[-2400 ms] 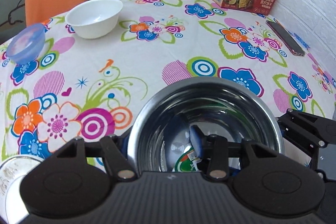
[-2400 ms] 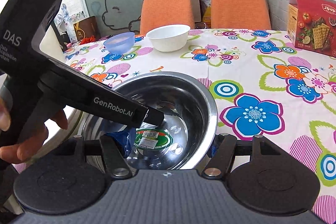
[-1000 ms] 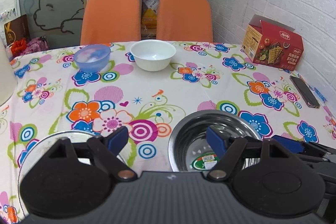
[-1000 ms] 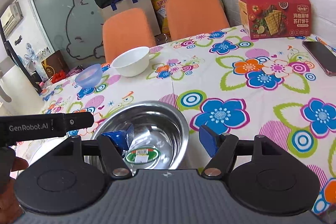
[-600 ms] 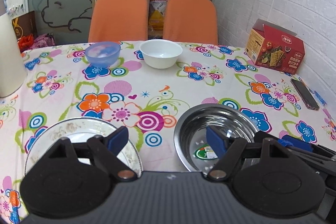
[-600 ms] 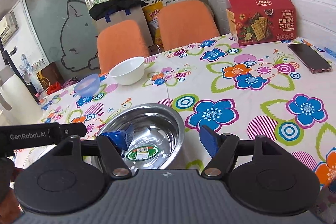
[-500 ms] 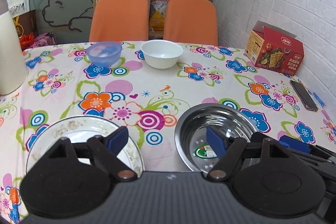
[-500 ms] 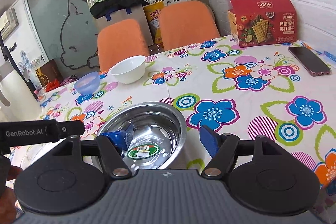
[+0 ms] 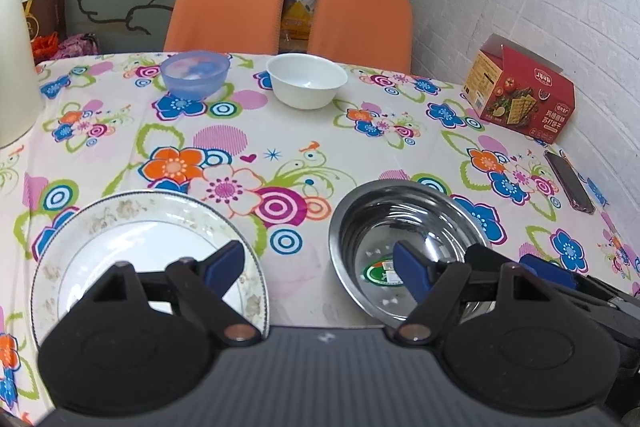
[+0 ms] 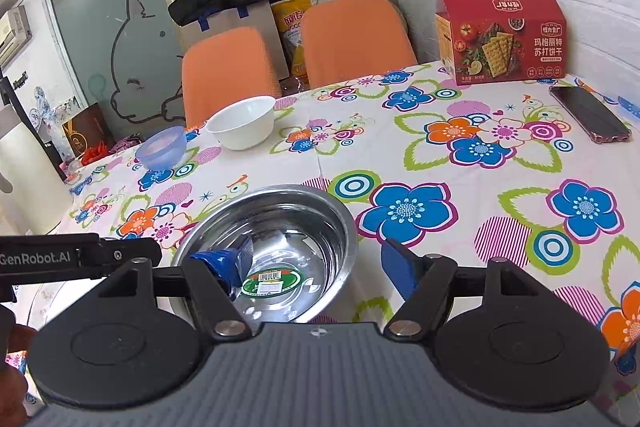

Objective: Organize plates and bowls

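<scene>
Right now both handheld grippers hover low over the near edge of a table (image 9: 360,155) covered in a bright flowered cloth, and both are spread wide, gripping nothing.

Directly ahead of the right gripper (image 10: 316,267) sits a steel bowl (image 10: 280,227) with a green sticker in its bottom. Its near rim seems to lie between the blue pads: the left pad appears to sit over the bowl's inside, the right pad just outside the wall, though I cannot tell whether either touches. The left gripper (image 9: 320,267) is beside it; from there the steel bowl (image 9: 400,227) lies ahead and to the right, and a white plate (image 9: 140,227) with a worn patterned border lies ahead and to the left, partly under the left finger.

Well apart, at the far side of the table, a white bowl (image 9: 306,79) and a translucent blue bowl (image 9: 195,73) stand side by side.

So the right gripper is the nearer one to the steel bowl, and the left to the plate. The two far bowls likely need a long forward reach from either.
</scene>
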